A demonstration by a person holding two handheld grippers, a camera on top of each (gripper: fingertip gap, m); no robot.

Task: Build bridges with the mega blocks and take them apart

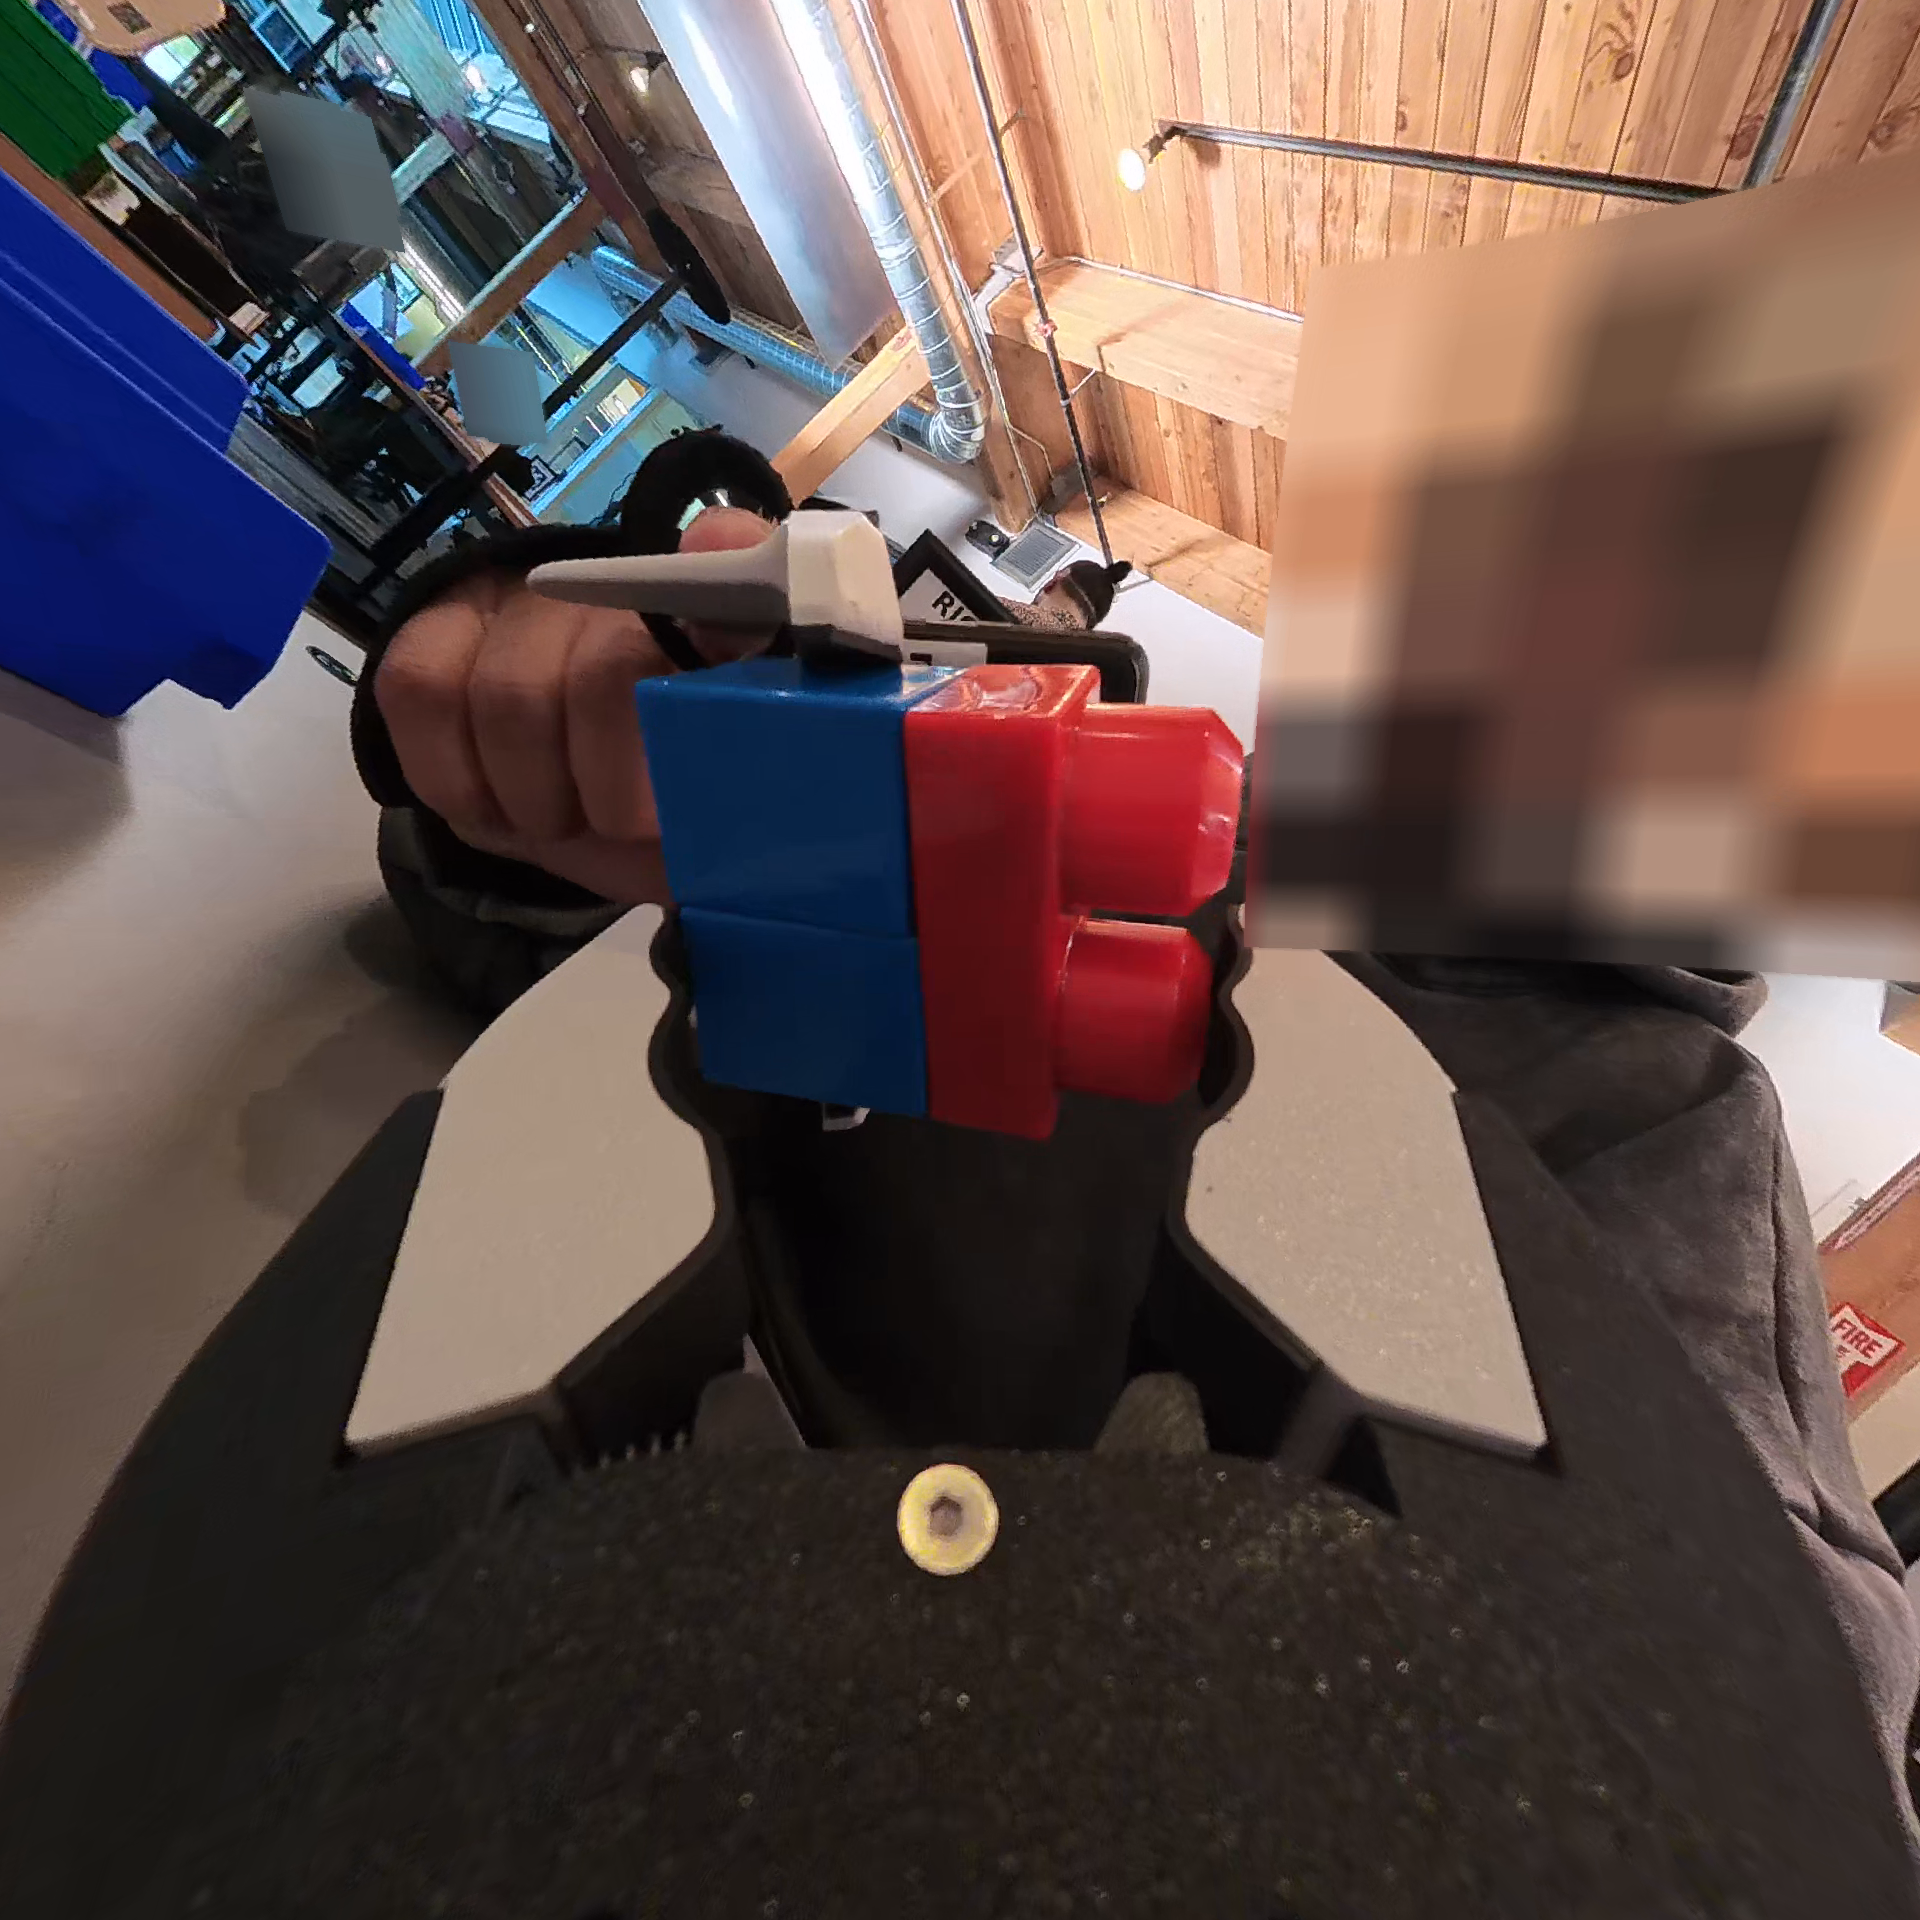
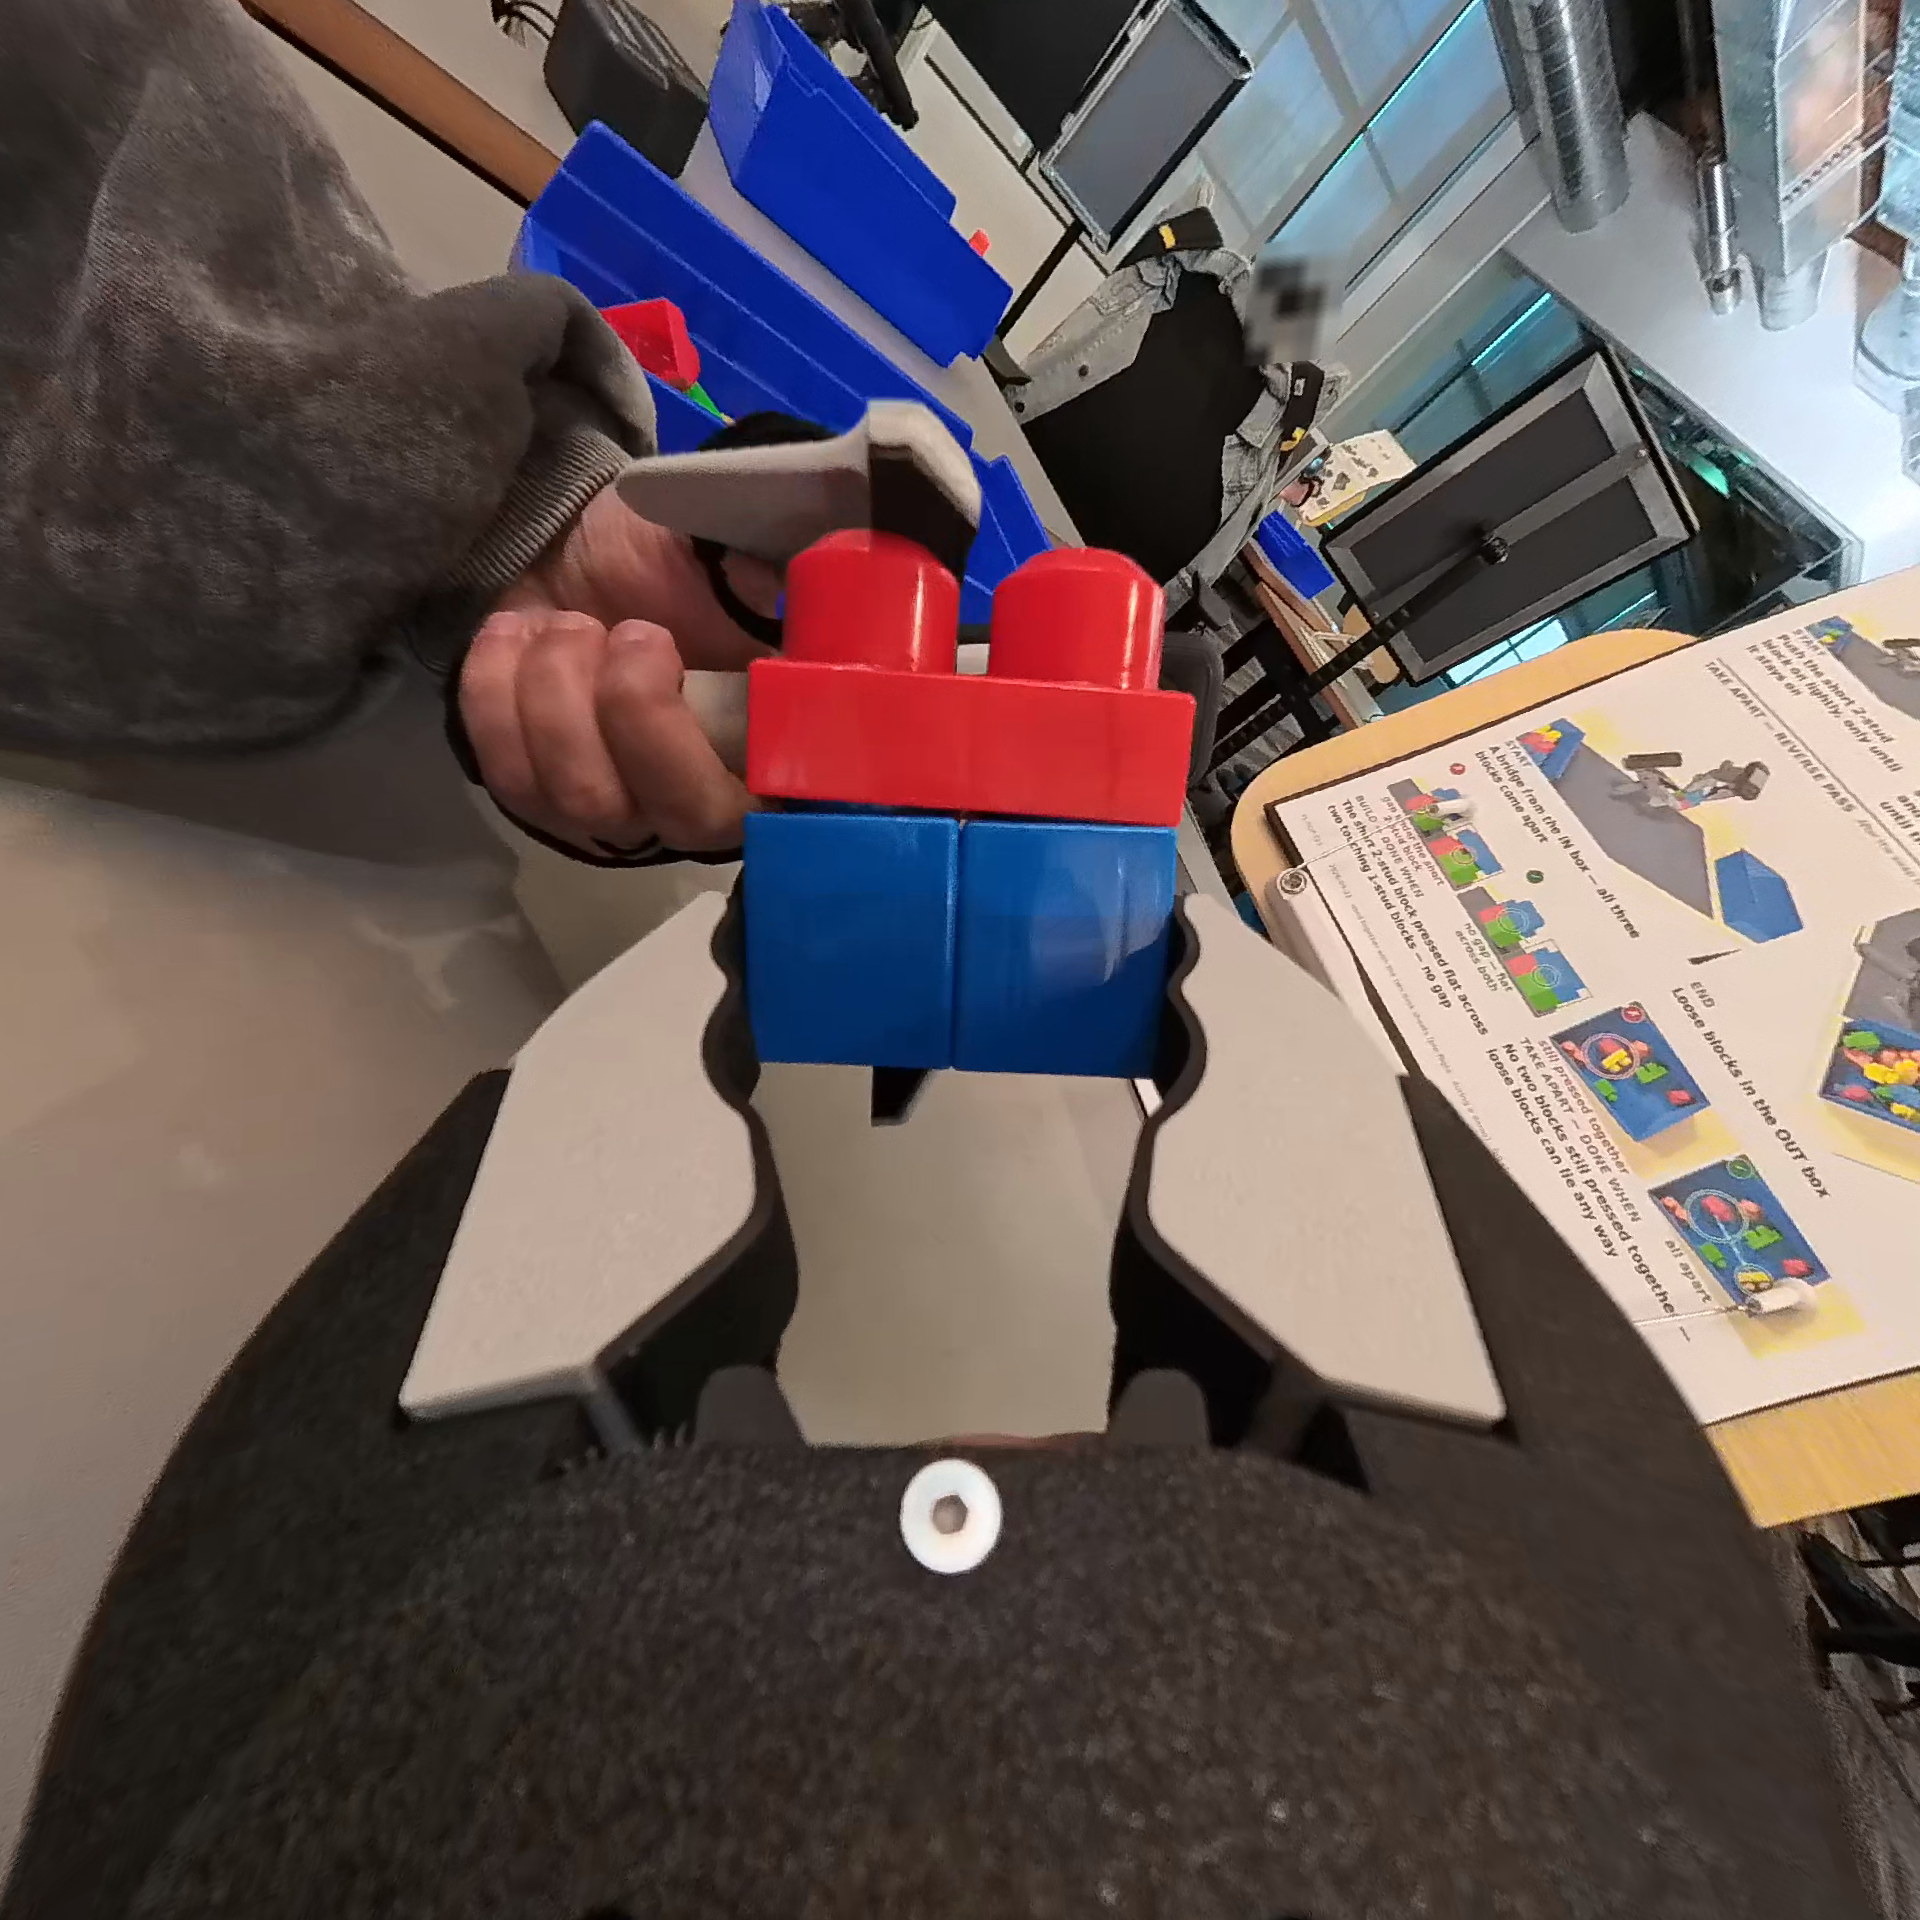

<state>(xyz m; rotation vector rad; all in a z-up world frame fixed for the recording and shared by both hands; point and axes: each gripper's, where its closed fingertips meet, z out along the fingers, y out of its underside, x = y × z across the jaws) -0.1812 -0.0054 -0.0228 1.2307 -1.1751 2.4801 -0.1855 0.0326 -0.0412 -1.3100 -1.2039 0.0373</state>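
Gripping the block assembly from both sides, the two hand-held grippers meet on one small bridge held up off the table. Right wrist view, nearest: right gripper [image 2: 956,997] is closed on the pair of blue blocks, its grey fingers [image 2: 623,1122] pressed against the outer faces of left blue block [image 2: 850,935] and right blue block [image 2: 1060,940], which sit side by side and touching. Red two-stud block [image 2: 966,743] lies flat across the tops of both blue ones, studs up in this view. Just behind the studs, a grey fingertip of the other gripper shows, along with a bare hand [image 2: 582,717] and a grey sleeve [image 2: 260,416]. Left wrist view, nearest: left gripper [image 1: 951,966] has the same assembly between its finger ends, turned sideways, with the blue blocks [image 1: 790,894] on the left and the red block [image 1: 987,904] on the right, studs pointing right. Its jaws stand close around the red end, clamped on the red block as far as the view shows. Beyond, a hand [image 1: 499,748] holds the other gripper, whose pointed grey finger [image 1: 665,587] crosses above the blue blocks. Farther off: pale tabletop [image 2: 208,1039], a printed instruction sheet [image 2: 1621,1039] on a wooden board to the right, and blue bins [image 2: 790,270] behind, one holding a loose red block [image 2: 649,338]. Farthest: wooden plank wall [image 1: 1351,156] and a silver duct [image 1: 914,312].
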